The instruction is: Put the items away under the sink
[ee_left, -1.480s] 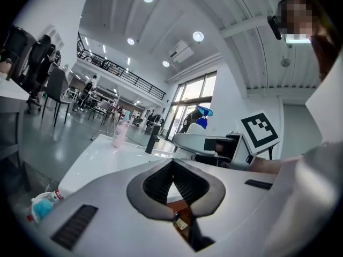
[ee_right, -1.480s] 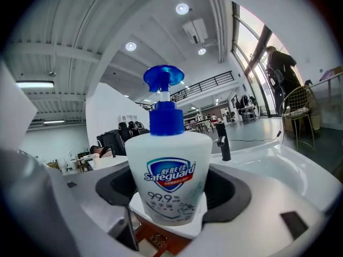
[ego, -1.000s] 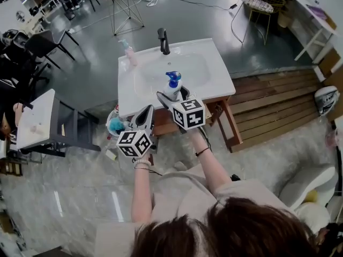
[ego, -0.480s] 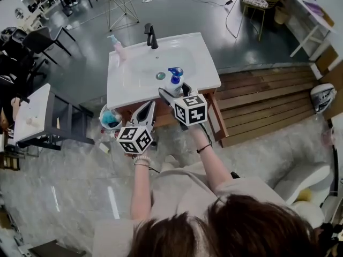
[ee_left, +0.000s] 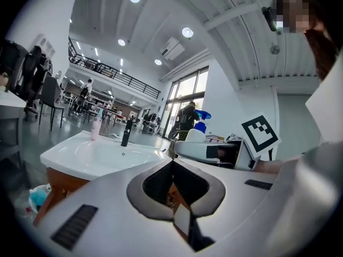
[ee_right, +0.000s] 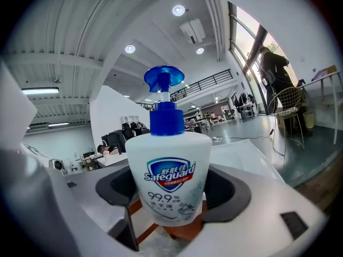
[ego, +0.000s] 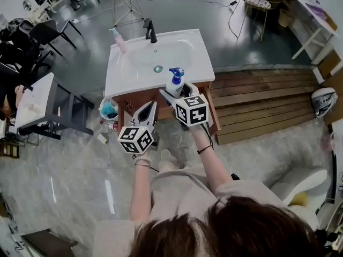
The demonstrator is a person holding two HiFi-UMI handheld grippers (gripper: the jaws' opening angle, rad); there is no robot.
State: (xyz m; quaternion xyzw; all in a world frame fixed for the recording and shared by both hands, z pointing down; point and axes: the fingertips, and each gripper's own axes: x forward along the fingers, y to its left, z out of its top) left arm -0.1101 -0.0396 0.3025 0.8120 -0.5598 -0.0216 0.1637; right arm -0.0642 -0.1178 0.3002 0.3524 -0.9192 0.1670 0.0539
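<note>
Idling nearest: left gripper (ego: 149, 109), lower centre of the head view, jaws pressed together with nothing between them, pointing up-frame at the wooden cabinet (ego: 130, 105).
Right gripper (ego: 176, 93): just beside the left one, to its right and a little higher in frame; jaws spread and clamped on the two sides of the soap bottle (ee_right: 169, 173).
Soap bottle: white with a blue pump, upright, label facing the right gripper view; at centre frame in the head view, over the front edge of the white top, seemingly lifted clear of it.
Cabinet: brown wood below the white top; interior and any door not readable from here.
Bucket (ego: 109, 110): on the floor at the cabinet's left corner, something blue inside.
Sink (ego: 120, 74): white, upper centre of frame; black faucet (ego: 151, 31) at the far rim, pink bottle (ego: 118, 39) at the far left corner, well apart from both grippers.
Step in hand: probably carrying the soap bottle off the top toward the space underneath.
Next move: likely calls for lowering the bottle in front of the cabinet, keeping it upright, then reaching in under the top; possibly using the free left gripper on a door, if there is one.
</note>
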